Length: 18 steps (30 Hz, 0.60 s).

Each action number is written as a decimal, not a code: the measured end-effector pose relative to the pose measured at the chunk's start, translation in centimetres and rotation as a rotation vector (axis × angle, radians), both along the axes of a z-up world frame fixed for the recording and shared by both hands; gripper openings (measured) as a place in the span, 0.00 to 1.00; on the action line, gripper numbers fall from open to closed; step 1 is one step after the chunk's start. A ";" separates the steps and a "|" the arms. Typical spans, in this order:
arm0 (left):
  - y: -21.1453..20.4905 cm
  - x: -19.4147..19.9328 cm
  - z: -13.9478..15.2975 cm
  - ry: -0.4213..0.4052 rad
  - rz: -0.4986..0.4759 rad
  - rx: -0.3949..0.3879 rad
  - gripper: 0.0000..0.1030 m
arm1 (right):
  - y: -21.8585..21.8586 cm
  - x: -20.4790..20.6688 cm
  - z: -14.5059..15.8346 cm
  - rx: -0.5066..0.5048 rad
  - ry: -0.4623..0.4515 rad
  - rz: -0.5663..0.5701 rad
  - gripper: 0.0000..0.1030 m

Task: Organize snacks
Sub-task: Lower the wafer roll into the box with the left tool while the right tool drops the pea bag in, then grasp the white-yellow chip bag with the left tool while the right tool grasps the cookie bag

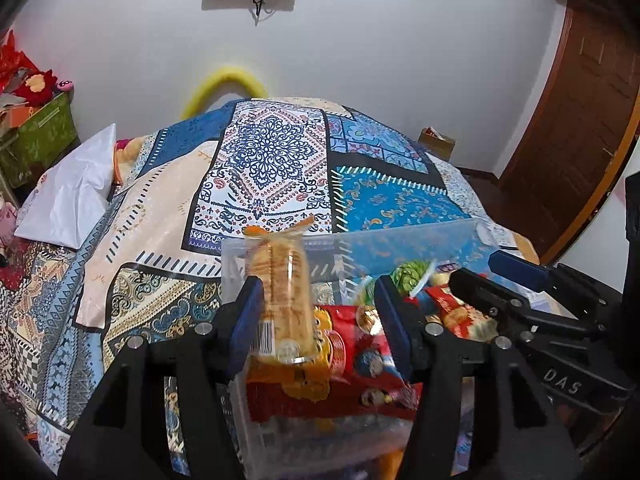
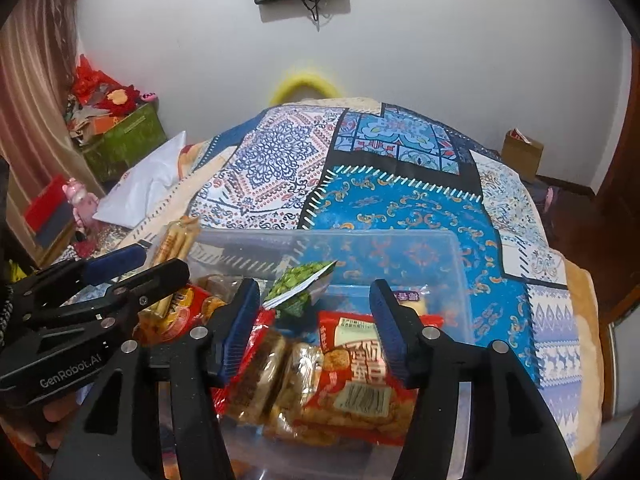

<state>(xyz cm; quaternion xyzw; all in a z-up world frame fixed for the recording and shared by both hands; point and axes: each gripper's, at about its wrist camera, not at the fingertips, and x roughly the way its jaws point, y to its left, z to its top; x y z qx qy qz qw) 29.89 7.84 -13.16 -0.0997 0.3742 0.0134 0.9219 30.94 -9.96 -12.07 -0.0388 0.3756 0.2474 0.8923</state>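
Note:
A clear plastic bin [image 1: 400, 236] [image 2: 460, 248] on the bed holds several snack packs. My left gripper [image 1: 320, 316] is open over the bin's left end; a clear pack of orange crackers [image 1: 280, 300] stands tilted and blurred against its left finger, free of the right finger. The pack also shows in the right wrist view [image 2: 176, 244]. My right gripper [image 2: 316, 316] is open and empty above a red cracker bag [image 2: 352, 372] and a green pack [image 2: 300, 284] in the bin. It shows at the right of the left wrist view [image 1: 516, 276].
A patterned blue quilt [image 1: 272, 160] covers the bed. A white pillow [image 1: 72, 196] lies at the left. A green box [image 1: 40, 136] with red decorations stands far left. A cardboard box [image 2: 520, 152] and a brown door [image 1: 580, 120] are at the right.

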 end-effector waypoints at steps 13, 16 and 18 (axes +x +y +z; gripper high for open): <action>-0.2 -8.6 3.5 -0.036 -0.021 0.031 0.55 | -3.2 -7.1 3.0 -0.015 -0.083 0.020 0.58; -0.6 -10.8 3.2 -0.020 -0.035 0.035 0.55 | -3.7 -8.9 2.8 -0.015 -0.081 0.025 0.62; -0.8 -12.0 2.8 -0.006 -0.042 0.037 0.55 | -3.9 -10.2 2.3 -0.012 -0.062 0.036 0.62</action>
